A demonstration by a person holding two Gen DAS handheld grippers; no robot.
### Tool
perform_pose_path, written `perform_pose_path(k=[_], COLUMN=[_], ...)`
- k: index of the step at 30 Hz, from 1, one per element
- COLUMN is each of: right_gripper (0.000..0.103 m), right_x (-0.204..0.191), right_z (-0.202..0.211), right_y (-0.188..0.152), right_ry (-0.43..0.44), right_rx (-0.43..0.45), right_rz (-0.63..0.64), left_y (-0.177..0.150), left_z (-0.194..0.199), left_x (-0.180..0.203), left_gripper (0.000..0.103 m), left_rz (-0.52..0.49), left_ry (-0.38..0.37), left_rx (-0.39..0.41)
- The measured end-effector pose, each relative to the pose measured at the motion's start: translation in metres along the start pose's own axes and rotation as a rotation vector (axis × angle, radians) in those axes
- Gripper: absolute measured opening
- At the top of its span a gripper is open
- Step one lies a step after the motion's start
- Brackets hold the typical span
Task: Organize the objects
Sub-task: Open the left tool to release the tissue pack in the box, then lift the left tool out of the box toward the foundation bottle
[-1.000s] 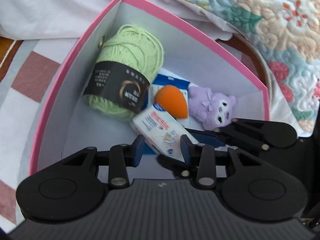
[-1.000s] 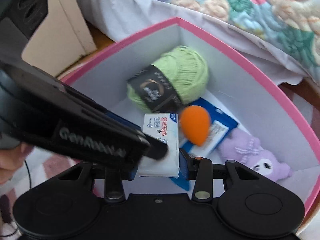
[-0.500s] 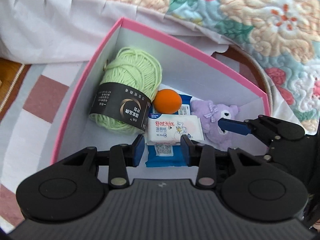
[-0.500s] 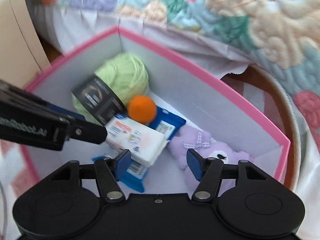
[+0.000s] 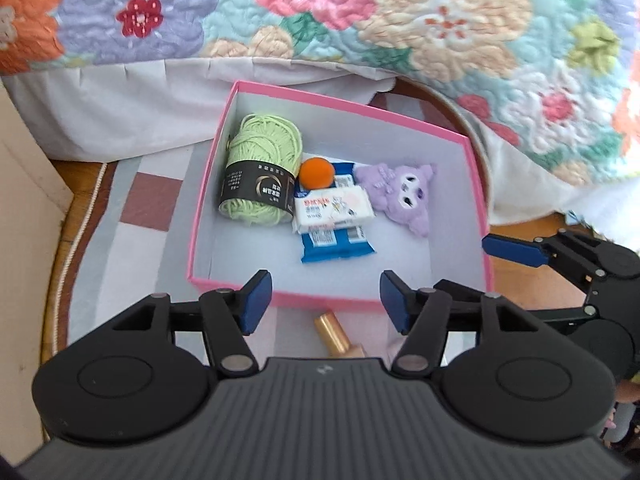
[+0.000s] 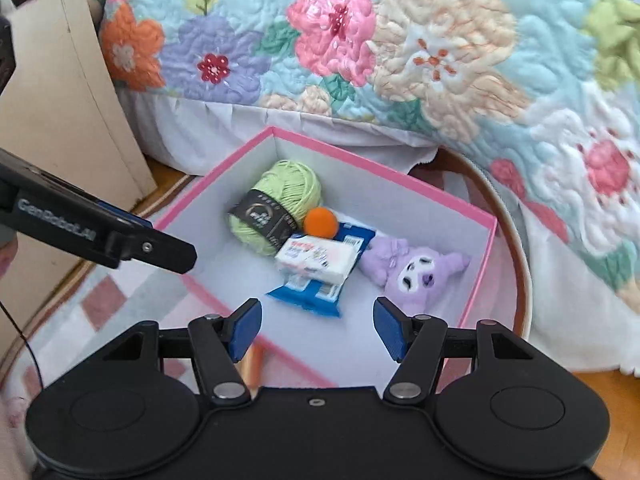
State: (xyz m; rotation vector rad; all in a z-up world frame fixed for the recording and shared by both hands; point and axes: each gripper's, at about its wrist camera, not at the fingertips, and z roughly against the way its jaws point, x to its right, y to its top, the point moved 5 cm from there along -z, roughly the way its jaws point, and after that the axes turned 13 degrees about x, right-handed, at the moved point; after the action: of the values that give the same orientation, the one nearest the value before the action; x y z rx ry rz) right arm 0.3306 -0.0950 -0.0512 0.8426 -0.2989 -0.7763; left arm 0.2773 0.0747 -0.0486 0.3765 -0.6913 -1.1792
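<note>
A pink box (image 5: 332,98) (image 6: 384,172) holds a green yarn ball (image 5: 260,172) (image 6: 280,204), an orange sponge ball (image 5: 317,172) (image 6: 320,222), a white tissue pack (image 5: 334,210) (image 6: 316,260) lying on a blue packet (image 5: 336,246) (image 6: 308,294), and a purple plush toy (image 5: 400,196) (image 6: 412,270). My left gripper (image 5: 324,304) is open and empty, raised above the box's near edge. My right gripper (image 6: 316,330) is open and empty above the box's near corner. A gold tube (image 5: 338,334) lies on the mat outside the box, below my left gripper.
A flowered quilt (image 5: 360,20) (image 6: 400,40) with a white skirt hangs over the bed behind the box. A checked mat (image 5: 136,200) lies under the box on a round wooden table. A beige panel (image 6: 60,100) stands at the left.
Both grippers have let go of the white tissue pack, opened wide and pulled back and up from the box. The pack now rests on the blue packet.
</note>
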Motion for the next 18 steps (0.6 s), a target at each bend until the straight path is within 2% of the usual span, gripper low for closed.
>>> perform_pose_path(k=[8, 13, 18], right_gripper=[0.067, 0.073, 0.08], right_x=[-0.034, -0.058, -0.08], right_z=[0.074, 0.111, 0.131], right_y=[0.017, 0.017, -0.003], right_ry=[0.018, 0.064, 0.07], right_rx=[0.095, 0.105, 0.086], right_rz=[0.013, 0.037, 0.076], left_y=[-0.006, -0.018, -0.048], left_z=[0.063, 0.103, 0.127], left_x=[0.015, 0.024, 0.029], left_gripper=[0.062, 0.069, 0.07], left_rz=[-0.042, -0.085, -0.12], left_ry=[-0.051, -0.059, -0.064], left_rx=[-0.007, 0.027, 0.023])
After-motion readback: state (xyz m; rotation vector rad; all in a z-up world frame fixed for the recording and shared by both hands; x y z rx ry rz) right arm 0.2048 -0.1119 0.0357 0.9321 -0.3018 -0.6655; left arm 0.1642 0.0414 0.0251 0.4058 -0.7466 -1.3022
